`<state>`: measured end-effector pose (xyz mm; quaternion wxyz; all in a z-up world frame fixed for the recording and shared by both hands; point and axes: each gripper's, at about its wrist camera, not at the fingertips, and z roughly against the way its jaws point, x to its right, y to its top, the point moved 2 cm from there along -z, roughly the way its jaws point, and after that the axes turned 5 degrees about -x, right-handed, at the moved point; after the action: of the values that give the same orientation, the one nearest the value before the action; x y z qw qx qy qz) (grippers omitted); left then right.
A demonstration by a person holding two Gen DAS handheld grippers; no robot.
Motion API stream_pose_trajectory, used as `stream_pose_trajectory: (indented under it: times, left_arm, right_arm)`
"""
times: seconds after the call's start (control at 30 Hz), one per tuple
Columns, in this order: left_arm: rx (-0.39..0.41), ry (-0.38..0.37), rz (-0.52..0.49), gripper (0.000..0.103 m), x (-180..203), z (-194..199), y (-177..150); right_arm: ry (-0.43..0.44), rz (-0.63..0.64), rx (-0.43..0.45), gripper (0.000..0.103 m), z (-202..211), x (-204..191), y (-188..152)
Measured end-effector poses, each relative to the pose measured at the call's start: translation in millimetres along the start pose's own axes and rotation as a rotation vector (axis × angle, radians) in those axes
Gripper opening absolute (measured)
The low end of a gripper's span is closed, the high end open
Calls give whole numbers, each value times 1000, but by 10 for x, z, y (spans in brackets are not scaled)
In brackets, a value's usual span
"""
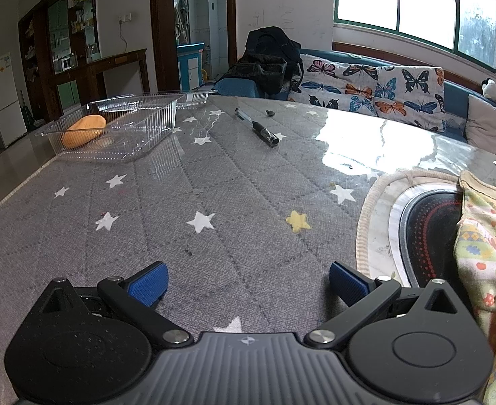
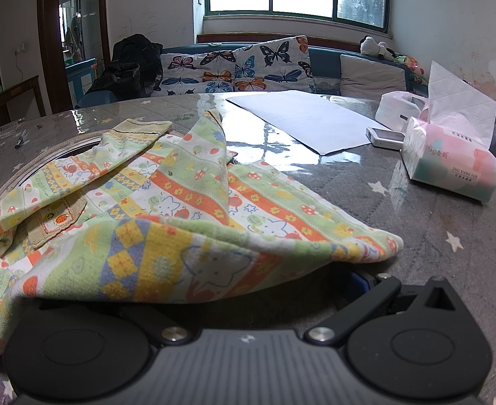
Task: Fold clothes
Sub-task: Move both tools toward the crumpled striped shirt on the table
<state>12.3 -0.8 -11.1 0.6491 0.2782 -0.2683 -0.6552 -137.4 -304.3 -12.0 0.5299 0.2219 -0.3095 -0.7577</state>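
Observation:
A child's garment (image 2: 180,202) printed with green, orange and yellow bands lies spread on the glass-topped table (image 2: 416,222). Its near hem is draped over my right gripper (image 2: 248,287) and hides most of the fingers. Only a blue pad (image 2: 359,281) peeks out at the right, and the linkage stands spread wide. In the left wrist view the garment (image 1: 484,236) shows at the right edge. It partly covers a round black cooktop (image 1: 426,236) set into the table. My left gripper (image 1: 248,283) is open over the grey star-patterned cloth and holds nothing, left of the garment.
A clear plastic tray (image 1: 140,125) with an orange fruit (image 1: 82,131) sits far left, and a pen (image 1: 258,128) lies beyond. A tissue box (image 2: 450,165), a white device (image 2: 382,136), a white bag (image 2: 396,108) and a white sheet (image 2: 301,118) occupy the right side. A butterfly-print sofa (image 2: 241,67) stands behind.

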Motion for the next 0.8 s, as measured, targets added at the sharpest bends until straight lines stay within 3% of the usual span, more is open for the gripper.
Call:
stream_pose_trajectory:
  times: [0.4,0.57,0.8]
  left_arm:
    - [12,52,-29,103,112,434,-128]
    - [18,21,3,103,138,776,-139]
    - [36,-46,-54,103,426,1288,-327]
  right_arm:
    - [9,20,2,103,80,48,-45]
    - [12,57,13,103,224,93,-137]
    - [81,88,83,103,592,119,-290]
